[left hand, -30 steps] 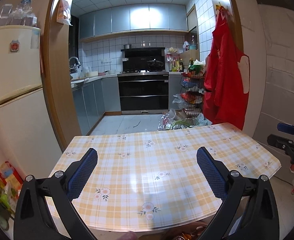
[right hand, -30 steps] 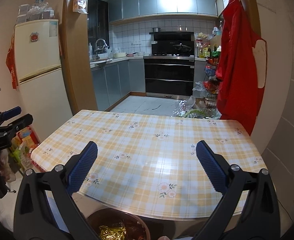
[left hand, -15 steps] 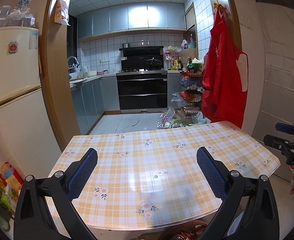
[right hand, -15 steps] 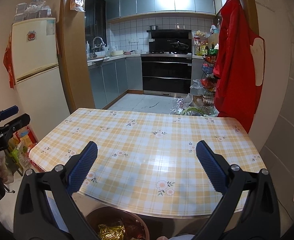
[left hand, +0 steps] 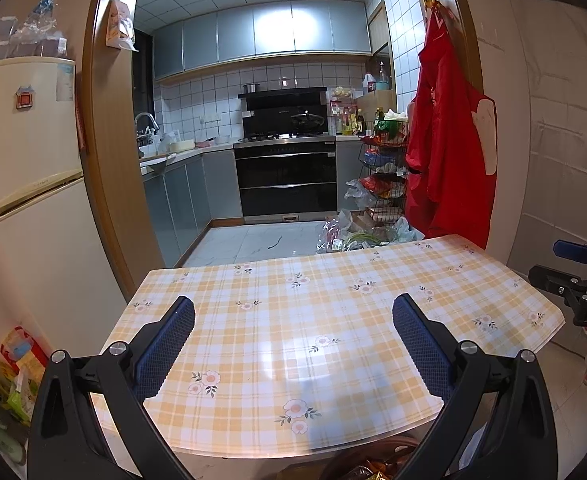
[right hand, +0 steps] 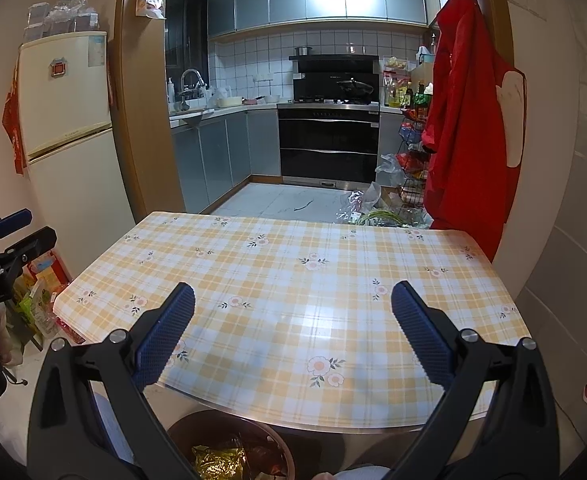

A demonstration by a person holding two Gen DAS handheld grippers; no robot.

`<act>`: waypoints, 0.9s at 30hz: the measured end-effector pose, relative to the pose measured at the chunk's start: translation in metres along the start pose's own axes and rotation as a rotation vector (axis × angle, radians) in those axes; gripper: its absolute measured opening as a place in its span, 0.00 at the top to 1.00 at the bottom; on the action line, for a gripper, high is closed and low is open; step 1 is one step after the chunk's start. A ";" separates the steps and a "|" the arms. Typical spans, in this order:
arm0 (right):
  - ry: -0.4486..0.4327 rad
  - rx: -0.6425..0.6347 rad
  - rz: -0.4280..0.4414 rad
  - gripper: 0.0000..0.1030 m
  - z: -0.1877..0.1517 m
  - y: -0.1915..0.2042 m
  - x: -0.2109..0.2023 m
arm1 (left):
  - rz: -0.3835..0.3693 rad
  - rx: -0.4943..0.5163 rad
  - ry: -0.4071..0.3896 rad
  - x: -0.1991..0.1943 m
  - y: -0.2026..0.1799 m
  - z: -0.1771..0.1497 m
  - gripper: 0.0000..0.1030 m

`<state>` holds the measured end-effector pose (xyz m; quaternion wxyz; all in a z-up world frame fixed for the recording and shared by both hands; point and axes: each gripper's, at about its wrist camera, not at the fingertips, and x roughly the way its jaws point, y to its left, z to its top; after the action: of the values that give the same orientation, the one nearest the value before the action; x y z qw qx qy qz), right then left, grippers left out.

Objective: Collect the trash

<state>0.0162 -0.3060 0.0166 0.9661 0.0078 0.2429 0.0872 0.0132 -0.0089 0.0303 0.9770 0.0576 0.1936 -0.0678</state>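
Your left gripper [left hand: 293, 316] and right gripper [right hand: 292, 306] hold both jaws wide, empty, above the bench [right hand: 293, 276]; the brown bin [right hand: 197, 426] below holds gold foil wrappers [right hand: 217, 458].

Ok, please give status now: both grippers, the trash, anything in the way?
Left gripper open, empty. Right gripper open, empty. Trash in bin below table edge. Nothing between fingers.
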 end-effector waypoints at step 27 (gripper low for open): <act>0.006 -0.005 -0.016 0.06 -0.001 -0.005 0.002 | 0.005 0.031 0.000 0.002 -0.001 -0.005 0.06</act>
<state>0.0180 -0.3102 0.0141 0.9660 0.0031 0.2459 0.0803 0.0125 -0.0093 0.0247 0.9763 0.0730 0.1922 -0.0684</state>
